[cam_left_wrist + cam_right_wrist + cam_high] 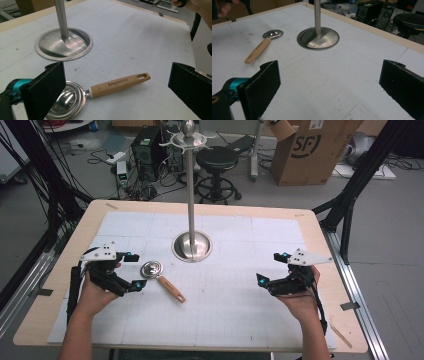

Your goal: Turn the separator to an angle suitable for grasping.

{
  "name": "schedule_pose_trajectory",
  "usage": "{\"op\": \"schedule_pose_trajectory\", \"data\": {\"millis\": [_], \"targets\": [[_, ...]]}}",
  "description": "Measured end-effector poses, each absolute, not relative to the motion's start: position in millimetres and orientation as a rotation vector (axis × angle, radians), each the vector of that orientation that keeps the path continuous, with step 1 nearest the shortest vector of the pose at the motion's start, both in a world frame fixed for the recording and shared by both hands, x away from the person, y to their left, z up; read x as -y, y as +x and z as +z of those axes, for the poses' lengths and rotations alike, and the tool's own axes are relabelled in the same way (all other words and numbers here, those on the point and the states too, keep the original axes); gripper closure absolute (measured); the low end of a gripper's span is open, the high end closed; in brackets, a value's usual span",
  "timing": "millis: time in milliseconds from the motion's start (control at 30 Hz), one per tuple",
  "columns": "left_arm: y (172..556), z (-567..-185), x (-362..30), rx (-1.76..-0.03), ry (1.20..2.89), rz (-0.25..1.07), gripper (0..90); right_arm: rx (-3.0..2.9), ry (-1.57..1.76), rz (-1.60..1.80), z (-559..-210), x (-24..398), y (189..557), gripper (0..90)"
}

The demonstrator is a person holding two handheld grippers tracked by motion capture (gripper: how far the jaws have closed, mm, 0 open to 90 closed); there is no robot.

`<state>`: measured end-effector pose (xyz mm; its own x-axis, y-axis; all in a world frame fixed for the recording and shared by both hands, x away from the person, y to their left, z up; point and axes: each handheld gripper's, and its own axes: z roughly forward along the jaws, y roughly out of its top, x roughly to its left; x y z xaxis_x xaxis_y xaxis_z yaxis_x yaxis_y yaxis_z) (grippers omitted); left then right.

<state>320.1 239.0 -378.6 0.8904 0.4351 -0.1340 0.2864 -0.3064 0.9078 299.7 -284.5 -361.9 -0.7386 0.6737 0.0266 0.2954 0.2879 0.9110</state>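
Just beside the scoop (159, 276), the left gripper (134, 271) is held with jaws spread, nothing grasped. Well apart, the right gripper (270, 269) is likewise held released over the mat (230, 300).

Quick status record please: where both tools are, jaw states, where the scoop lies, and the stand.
left tool: jaws open, empty, beside the scoop's bowl
right tool: jaws open, empty, over bare mat
scoop: flat on the mat, metal bowl toward the left tool, wooden handle pointing away
stand: upright at mat centre, round metal base, hooks on top
contact: neither tool touches the scoop
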Motion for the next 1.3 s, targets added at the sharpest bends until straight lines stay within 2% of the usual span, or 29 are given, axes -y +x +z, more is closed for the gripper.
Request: {"op": "schedule_pose_trajectory", "data": {"millis": [533, 567, 600, 633, 733, 767, 867, 900, 933, 1067, 1133, 1167, 1233, 1300], "targets": [[317, -377, -237, -0.501, 1.915, 0.151, 2.0, -2.2, 0.871, 1.418, -360, 284, 298, 2.3], [316, -377, -236, -0.502, 1.919, 0.15, 4.2, -2.202, 0.878, 1.419, -360, 284, 298, 2.3], [315, -377, -236, -0.494, 1.926, 0.15, 10.5, -2.201, 0.874, 1.419, -361, 284, 299, 2.2], [315, -378, -235, -0.479, 1.934, 0.137, 10.5, -2.201, 0.874, 1.419, -361, 284, 299, 2.2], [315, -380, -230, -0.444, 1.965, 0.111, 26.8, -2.213, 0.87, 1.41, -363, 281, 302, 2.2], [315, -381, -229, -0.451, 1.975, 0.111, 26.8, -2.213, 0.87, 1.41, -363, 281, 302, 2.2], [316, -385, -223, -0.433, 2.019, 0.083, 39.3, -2.221, 0.869, 1.401, -364, 280, 304, 2.3], [315, -387, -220, -0.42, 2.037, 0.067, 39.3, -2.221, 0.869, 1.401, -364, 280, 304, 2.3], [316, -388, -217, -0.406, 2.059, 0.055, 45.0, -2.225, 0.873, 1.396, -365, 279, 304, 2.2], [316, -394, -208, -0.4, 2.103, 0.049, 50.9, -2.227, 0.865, 1.392, -365, 279, 304, 2.3], [317, -398, -203, -0.394, 2.127, 0.03, 56.2, -2.23, 0.868, 1.392, -366, 278, 305, 2.3], [317, -399, -200, -0.391, 2.139, 0.016, 62.0, -2.24, 0.879, 1.391, -366, 277, 305, 2.3], [317, -403, -195, -0.382, 2.168, 0.014, 63.7, -2.239, 0.875, 1.387, -367, 277, 305, 2.3], [317, -407, -190, -0.389, 2.193, 0.002, 71.1, -2.242, 0.882, 1.388, -368, 276, 306, 2.3]]}}
